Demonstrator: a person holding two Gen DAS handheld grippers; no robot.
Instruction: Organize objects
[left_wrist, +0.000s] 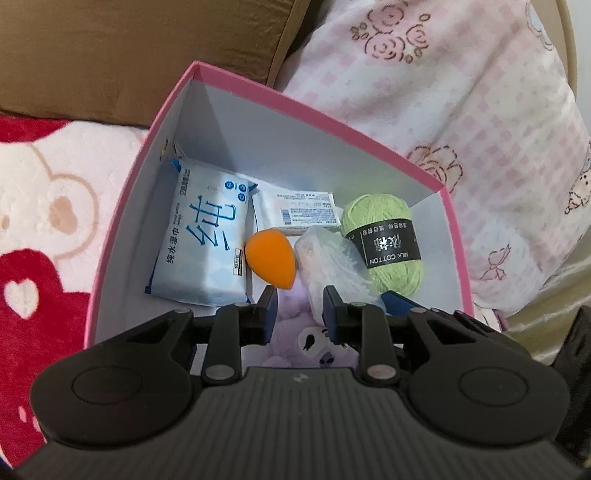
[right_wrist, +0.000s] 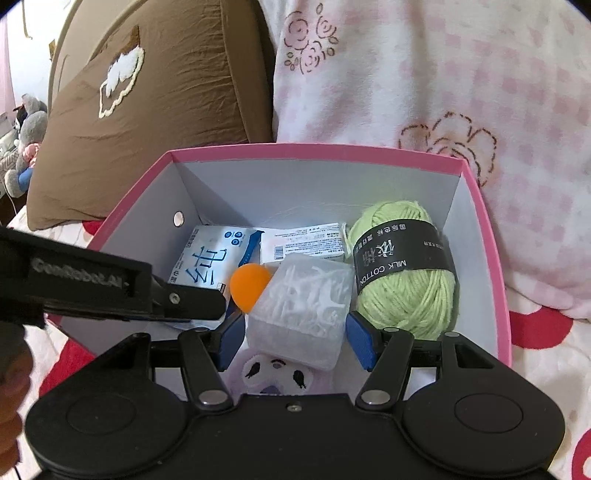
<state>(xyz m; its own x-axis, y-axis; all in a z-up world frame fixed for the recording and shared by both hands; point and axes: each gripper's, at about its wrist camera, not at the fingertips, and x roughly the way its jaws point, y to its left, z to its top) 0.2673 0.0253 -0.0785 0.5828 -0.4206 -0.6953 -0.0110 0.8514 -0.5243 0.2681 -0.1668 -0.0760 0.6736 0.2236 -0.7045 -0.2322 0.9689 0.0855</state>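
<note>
A pink box (left_wrist: 155, 122) (right_wrist: 491, 221) with white inside walls holds a blue wet-wipe pack (left_wrist: 207, 236) (right_wrist: 207, 258), an orange sponge egg (left_wrist: 271, 260) (right_wrist: 247, 286), a white labelled packet (left_wrist: 306, 212) (right_wrist: 306, 243), green yarn (left_wrist: 384, 240) (right_wrist: 406, 273), a clear floss-pick box (left_wrist: 328, 266) (right_wrist: 303, 314) and a purple plush (left_wrist: 310, 343) (right_wrist: 275, 373). My left gripper (left_wrist: 300, 314) is open above the plush. My right gripper (right_wrist: 295, 341) is open, its pads on either side of the floss-pick box with small gaps.
The box rests on a red and white blanket (left_wrist: 44, 221). A brown cushion (right_wrist: 155, 92) and a pink flowered quilt (right_wrist: 443, 74) lie behind it. The left gripper's body (right_wrist: 92, 291) crosses the box's left rim in the right wrist view.
</note>
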